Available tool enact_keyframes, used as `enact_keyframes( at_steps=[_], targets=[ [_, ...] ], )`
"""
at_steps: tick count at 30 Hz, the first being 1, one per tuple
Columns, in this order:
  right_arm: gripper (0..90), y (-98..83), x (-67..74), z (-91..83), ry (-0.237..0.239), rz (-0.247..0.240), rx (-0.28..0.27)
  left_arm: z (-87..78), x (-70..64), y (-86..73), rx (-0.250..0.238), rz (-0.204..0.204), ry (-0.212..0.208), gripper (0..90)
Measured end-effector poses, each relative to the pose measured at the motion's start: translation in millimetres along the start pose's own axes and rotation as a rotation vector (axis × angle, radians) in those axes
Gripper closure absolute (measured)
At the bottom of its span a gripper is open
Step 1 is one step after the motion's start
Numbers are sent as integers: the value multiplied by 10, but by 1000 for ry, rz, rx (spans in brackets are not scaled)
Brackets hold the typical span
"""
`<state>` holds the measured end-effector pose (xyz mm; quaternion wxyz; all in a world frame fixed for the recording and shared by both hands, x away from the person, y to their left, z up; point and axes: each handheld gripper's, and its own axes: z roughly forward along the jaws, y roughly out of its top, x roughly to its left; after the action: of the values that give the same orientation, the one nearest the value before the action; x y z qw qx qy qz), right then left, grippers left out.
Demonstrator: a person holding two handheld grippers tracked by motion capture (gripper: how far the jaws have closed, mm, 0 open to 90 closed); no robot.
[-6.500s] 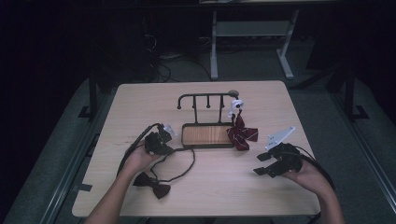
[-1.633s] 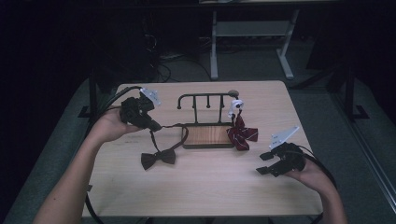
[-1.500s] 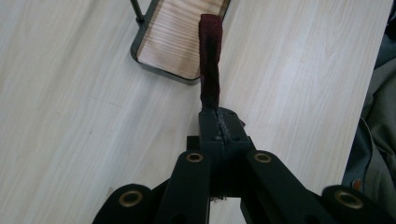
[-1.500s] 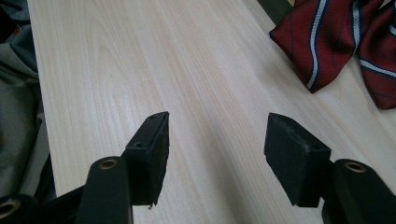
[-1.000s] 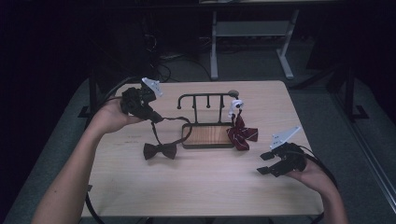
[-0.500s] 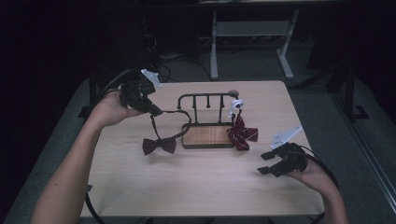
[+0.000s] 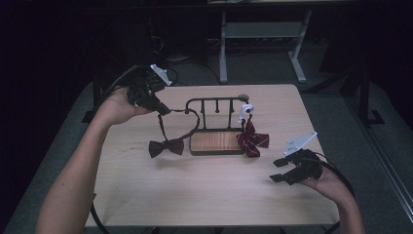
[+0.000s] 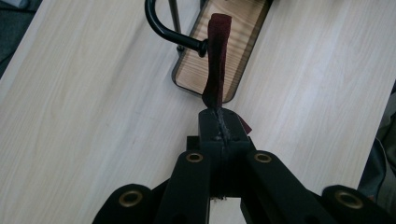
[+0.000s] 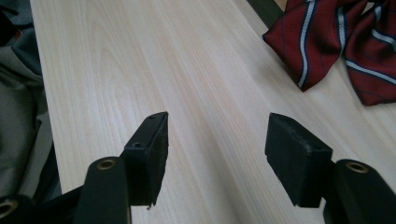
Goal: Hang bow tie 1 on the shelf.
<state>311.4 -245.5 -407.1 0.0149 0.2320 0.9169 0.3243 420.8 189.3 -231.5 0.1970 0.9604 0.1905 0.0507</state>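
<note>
My left gripper [image 7: 163, 109] clamps the dark maroon bow tie's strap [image 8: 217, 60] beside the black metal rack [image 7: 214, 105]; the bow is cut off. My right gripper [image 9: 217, 140] gapes empty.

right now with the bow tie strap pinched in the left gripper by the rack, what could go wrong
The left gripper is shut on the strap right at the rack's hooked end, but the loop may miss the hook and slide off. The dark bow tie hangs low on that strap, so pulling could drag it across the table. A snagged strap might tip the rack onto the striped bow tie.
</note>
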Motion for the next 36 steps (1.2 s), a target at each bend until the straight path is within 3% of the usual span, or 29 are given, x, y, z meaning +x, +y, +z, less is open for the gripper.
enact_keyframes(
  at_steps=[17,21,36],
  targets=[
    [389,-9,13,-24,1,8,-12,46,163,61,16,-33,9,899],
    [390,-9,16,-19,1,8,-9,92,200,47,18,-61,8,898],
    [393,-8,14,-25,-1,-3,-10,269,303,46,57,-90,16,896]
  ],
)
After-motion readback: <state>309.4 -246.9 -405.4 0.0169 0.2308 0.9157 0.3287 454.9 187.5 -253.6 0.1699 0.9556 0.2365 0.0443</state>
